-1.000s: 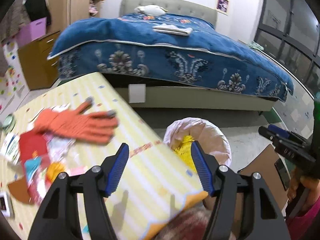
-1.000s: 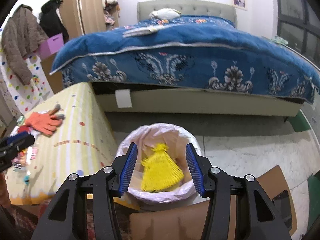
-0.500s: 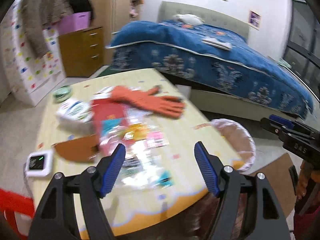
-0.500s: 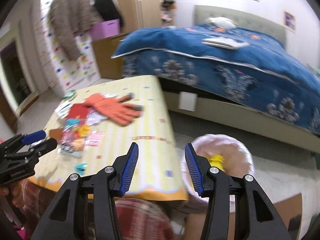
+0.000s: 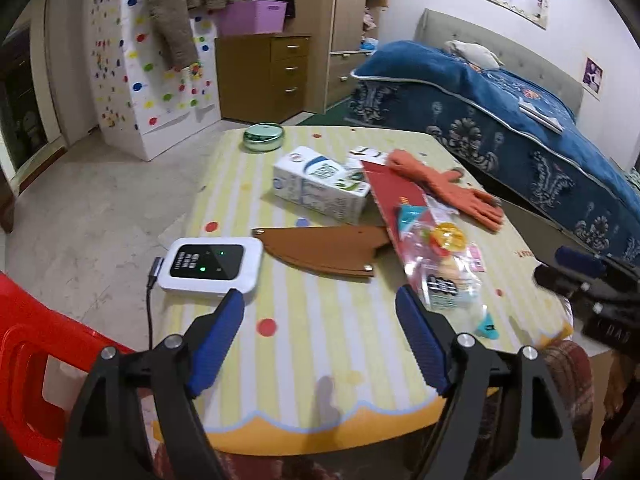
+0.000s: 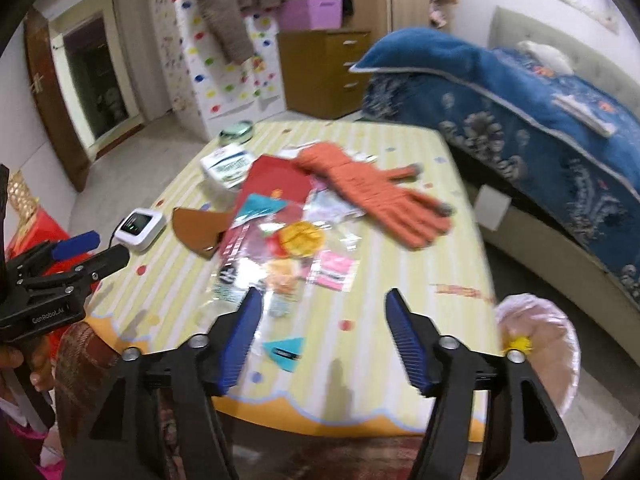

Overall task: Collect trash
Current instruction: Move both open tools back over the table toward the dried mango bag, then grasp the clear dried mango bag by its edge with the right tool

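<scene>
Both grippers are swinging away from the bin toward the table; a second ago they were looking down into the bin, and now the litter is filling both views, so one drop looks done and the next pickup is starting. The left gripper [image 5: 318, 338] and right gripper [image 6: 320, 336] have both just been opening and are now standing wide with nothing between the jaws. Just under the right gripper a small teal wrapper [image 6: 285, 349] is lying flat on the glossy striped table [image 6: 404, 280]. Just ahead of it, crinkly clear bags [image 6: 276, 264] of bright sweets are spreading out, soft and slippery by the look. Beyond them a knitted orange glove [image 6: 376, 196] is draped over a flat red packet [image 6: 276, 180], with a stiff milk carton [image 5: 320, 188] farther left. Left of the left gripper a hard white device [image 5: 210, 264] is sitting on its cable, beside a smooth brown leather piece [image 5: 324, 246]. The bin [image 6: 548, 340], lined with thin pink plastic, is waiting low to the right gripper's right, a yellow net [image 6: 518, 345] showing at its rim.
</scene>
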Demonstrator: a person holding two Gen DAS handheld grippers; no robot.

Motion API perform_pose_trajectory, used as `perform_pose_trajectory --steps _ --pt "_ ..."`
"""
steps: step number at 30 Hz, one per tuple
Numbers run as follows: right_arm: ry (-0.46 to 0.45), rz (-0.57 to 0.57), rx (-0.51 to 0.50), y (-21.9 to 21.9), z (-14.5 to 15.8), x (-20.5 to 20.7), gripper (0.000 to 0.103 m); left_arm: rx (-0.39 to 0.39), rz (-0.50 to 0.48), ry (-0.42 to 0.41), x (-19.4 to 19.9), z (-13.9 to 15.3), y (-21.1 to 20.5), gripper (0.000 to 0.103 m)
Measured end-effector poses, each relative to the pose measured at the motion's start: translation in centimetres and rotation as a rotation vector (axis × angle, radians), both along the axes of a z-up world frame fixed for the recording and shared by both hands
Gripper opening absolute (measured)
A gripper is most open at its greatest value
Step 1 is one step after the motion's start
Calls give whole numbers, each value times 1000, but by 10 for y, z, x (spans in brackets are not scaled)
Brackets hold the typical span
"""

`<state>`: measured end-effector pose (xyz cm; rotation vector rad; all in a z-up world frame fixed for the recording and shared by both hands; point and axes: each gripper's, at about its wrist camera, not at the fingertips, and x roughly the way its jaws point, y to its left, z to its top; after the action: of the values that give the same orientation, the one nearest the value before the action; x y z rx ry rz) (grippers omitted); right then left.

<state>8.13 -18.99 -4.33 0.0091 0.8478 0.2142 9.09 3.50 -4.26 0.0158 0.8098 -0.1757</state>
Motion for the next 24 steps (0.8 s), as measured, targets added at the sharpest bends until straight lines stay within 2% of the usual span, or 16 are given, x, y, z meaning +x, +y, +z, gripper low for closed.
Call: perform_pose_trajectory --steps 2,4,7,12,18,20,21,24 --pt "19 24 -1 12 -7 5 70 -1 7 3 0 -2 3 76" --pt "33 44 -13 25 -15 12 80 0 13 7 2 -5 5 76" --pt "57 54 -16 35 -23 21 86 0 20 16 5 -9 10 77" --pt "97 41 3 41 -37 39 87 -11 27 29 8 -14 17 77" --pt "147 45 -47 53 -58 52 87 -17 25 33 9 -15 18 77" --pt "135 54 -86 57 -60 48 85 -17 27 36 9 -16 18 77" --pt "133 55 -88 57 -59 47 81 -17 27 37 9 -16 18 77" --pt "124 57 -64 53 -54 43 59 -14 26 41 8 -17 18 77"
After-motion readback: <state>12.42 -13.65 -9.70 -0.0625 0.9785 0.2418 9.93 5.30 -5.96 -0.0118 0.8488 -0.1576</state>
